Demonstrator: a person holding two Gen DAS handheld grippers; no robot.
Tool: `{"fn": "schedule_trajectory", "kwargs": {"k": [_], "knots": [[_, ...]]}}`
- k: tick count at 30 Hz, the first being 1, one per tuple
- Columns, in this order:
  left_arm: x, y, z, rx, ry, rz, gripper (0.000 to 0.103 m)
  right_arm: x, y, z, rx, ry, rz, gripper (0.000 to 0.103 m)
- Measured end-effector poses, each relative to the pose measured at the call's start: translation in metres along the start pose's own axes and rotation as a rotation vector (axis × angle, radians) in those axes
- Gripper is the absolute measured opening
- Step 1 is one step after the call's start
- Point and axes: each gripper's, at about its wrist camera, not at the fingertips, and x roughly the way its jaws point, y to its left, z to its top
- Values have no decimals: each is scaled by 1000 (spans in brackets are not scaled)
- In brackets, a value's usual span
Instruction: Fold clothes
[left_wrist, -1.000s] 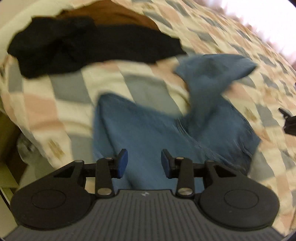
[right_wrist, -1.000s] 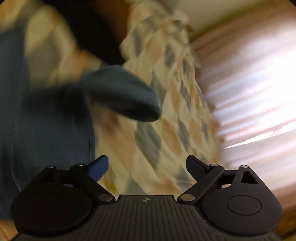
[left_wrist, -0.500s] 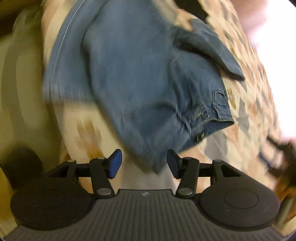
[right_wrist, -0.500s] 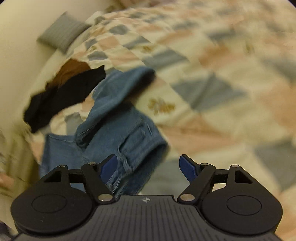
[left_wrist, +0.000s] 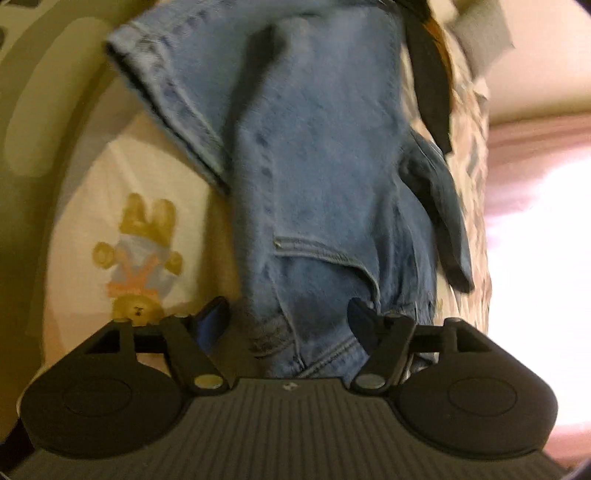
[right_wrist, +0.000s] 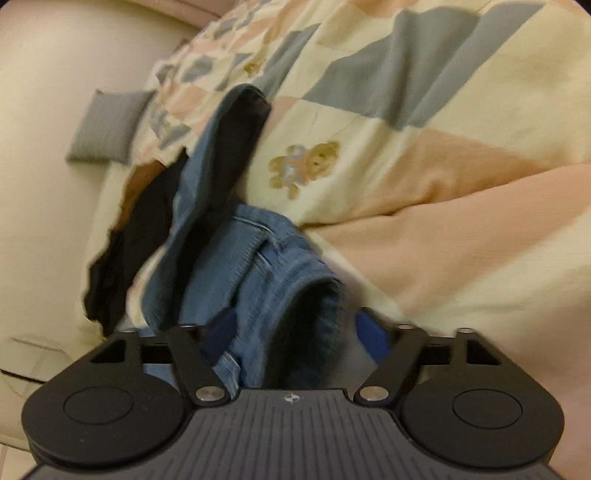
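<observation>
Left gripper (left_wrist: 288, 317): jaws part-open, having just been opening; the waist end of the blue jeans (left_wrist: 317, 155) lies between the fingers, and the pads do not visibly press on the denim. Right gripper (right_wrist: 295, 328): jaws part-open, having just been closing; a rolled denim edge of the jeans (right_wrist: 258, 258) sits between the fingers, with a gap at the right pad. The jeans lie on the patchwork quilt (right_wrist: 424, 155) near its edge. In the left wrist view the long axis runs straight away from the gripper, waist end nearest, one leg hem at the far left. A black garment (right_wrist: 147, 221) lies beyond the jeans, touching them, over a brown garment (right_wrist: 140, 177). A grey cushion (right_wrist: 107, 125) sits by the wall.
</observation>
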Motion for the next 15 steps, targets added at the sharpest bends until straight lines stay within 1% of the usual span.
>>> {"fn": "schedule_trajectory", "kwargs": {"k": [1, 2, 3, 4, 5, 6, 7, 9, 10, 11, 12, 14, 15], "knots": [[2, -3, -1, 28, 12, -18, 26, 5, 1, 0, 6, -16, 16, 42], [3, -4, 0, 48, 18, -26, 18, 7, 4, -1, 4, -26, 32, 31], [2, -6, 0, 64, 13, -34, 18, 9, 6, -1, 2, -36, 47, 32], [4, -6, 1, 75, 18, -39, 17, 10, 9, -2, -17, -38, 40, 32], [6, -5, 1, 86, 22, -43, 17, 13, 12, -2, -43, -32, 16, 37], [9, -5, 2, 96, 28, -47, 20, 17, 11, -4, -51, -15, -13, 43], [16, 1, 4, 88, 50, -39, 26, 22, 9, -5, -58, 2, -43, 51], [24, 8, 11, 48, 82, -52, 24, 25, 8, -7, -22, 1, -28, 34], [26, 8, 13, 37, 89, -59, 19, 27, 8, -8, -3, -1, -19, 13], [21, -3, 11, 83, 77, -57, 11, 23, 16, -7, -28, -12, -19, 11], [16, -13, 9, 130, 64, -56, 9, 19, 25, -7, -59, -24, -21, 11], [6, -35, 6, 223, 40, -54, 8, 1, 49, -3, -129, -49, 3, 9], [-4, -48, 2, 272, 26, -68, 8, -8, 60, 0, -156, -58, 17, 9]]}}
